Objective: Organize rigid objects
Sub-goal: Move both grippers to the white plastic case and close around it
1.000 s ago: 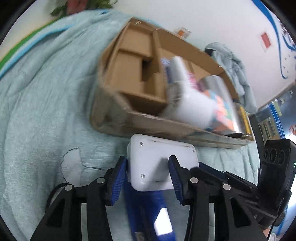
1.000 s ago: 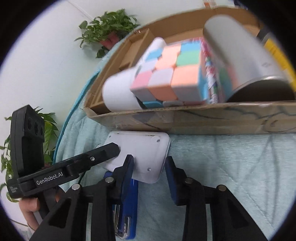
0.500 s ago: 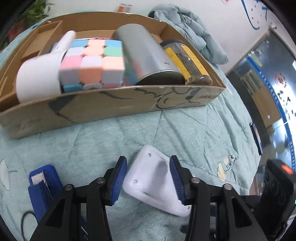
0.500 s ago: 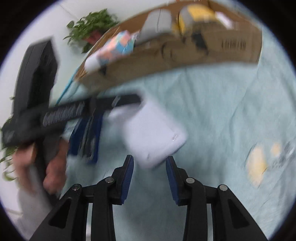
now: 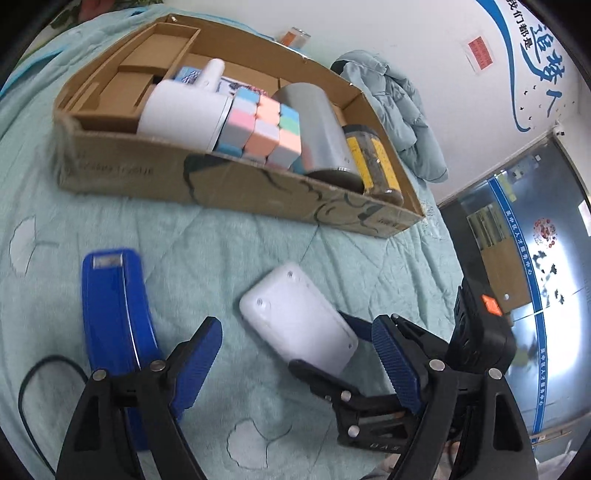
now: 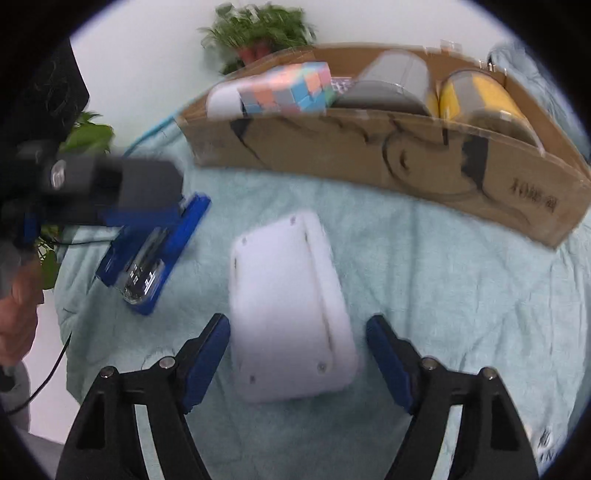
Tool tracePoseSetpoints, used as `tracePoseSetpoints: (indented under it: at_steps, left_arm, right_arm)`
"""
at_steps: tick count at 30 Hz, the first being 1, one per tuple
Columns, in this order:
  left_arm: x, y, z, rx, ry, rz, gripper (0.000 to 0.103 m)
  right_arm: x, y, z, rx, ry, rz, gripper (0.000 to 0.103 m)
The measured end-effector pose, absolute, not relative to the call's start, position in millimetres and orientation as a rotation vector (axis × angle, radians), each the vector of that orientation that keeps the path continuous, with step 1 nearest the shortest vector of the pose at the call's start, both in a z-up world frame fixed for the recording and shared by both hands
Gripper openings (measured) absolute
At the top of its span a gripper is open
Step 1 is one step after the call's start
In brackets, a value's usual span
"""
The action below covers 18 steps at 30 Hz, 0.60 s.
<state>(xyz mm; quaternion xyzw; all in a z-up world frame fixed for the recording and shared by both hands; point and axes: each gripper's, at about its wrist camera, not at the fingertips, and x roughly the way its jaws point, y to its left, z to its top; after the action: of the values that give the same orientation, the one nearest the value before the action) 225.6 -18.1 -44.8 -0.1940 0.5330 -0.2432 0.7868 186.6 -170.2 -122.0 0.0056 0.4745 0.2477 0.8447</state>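
Observation:
A white rounded box (image 5: pixel 299 325) (image 6: pixel 288 314) lies flat on the teal blanket, in front of the cardboard box (image 5: pixel 236 184) (image 6: pixel 369 155). My left gripper (image 5: pixel 297 363) straddles it with jaws opening and a gap on each side. My right gripper (image 6: pixel 295 358) straddles it from the other side, jaws opening too, pads off it. A blue stapler (image 5: pixel 114 317) (image 6: pixel 155 258) lies to the left. The cardboard box holds a white cup (image 5: pixel 181 114), a pastel cube (image 5: pixel 264 129), a silver can (image 5: pixel 321 125) and a yellow-labelled jar (image 5: pixel 373 162).
A grey-blue jacket (image 5: pixel 399 114) lies behind the cardboard box. A potted plant (image 6: pixel 258 29) stands by the wall. A black cable (image 5: pixel 37 369) runs over the blanket at the left. A person's hand (image 6: pixel 18 317) holds the left gripper.
My left gripper, shut on the white box, carried it away from the stapler and the cardboard box. Both grippers' jaws have spread apart, and the white box now lies on the blanket.

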Motion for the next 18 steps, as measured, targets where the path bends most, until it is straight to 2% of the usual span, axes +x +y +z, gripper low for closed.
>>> tracePoseSetpoints:
  at_steps: [2,5,8,12,15,18]
  left_arm:
    - [219.0,-17.4,-50.3,-0.435,1.167,-0.538,0.080]
    - [214.2,-27.3,-53.4,-0.406,1.181,-0.540,0.075]
    - [215.0,-41.0,-64.4,-0.404,1.241,-0.577,0.062]
    - [214.3,-49.5,-66.7,-0.339,1.245,-0.557,0.058]
    - [215.2,-47.9,-66.8,-0.329,1.253,-0.535,0.050]
    - [217.6,-42.5,-72.4,-0.310,1.278,-0.478,0.050]
  right_arm:
    - [182.4,-169.8,-120.8,0.031,1.005,0.523,0.060]
    - [172.6,-165.2,-122.9,0.074,1.016,0.534,0.056]
    - [164.0,-161.0,-120.3,0.134,1.028,0.545,0.047]
    - [163.5,-157.7,-121.5,0.249,1.057,0.504,0.043]
    - [168.6,-167.9,-124.5,0.339,1.075,0.488,0.039]
    - [172.5,-173.9,-124.0,0.361,1.069,0.481,0.038]
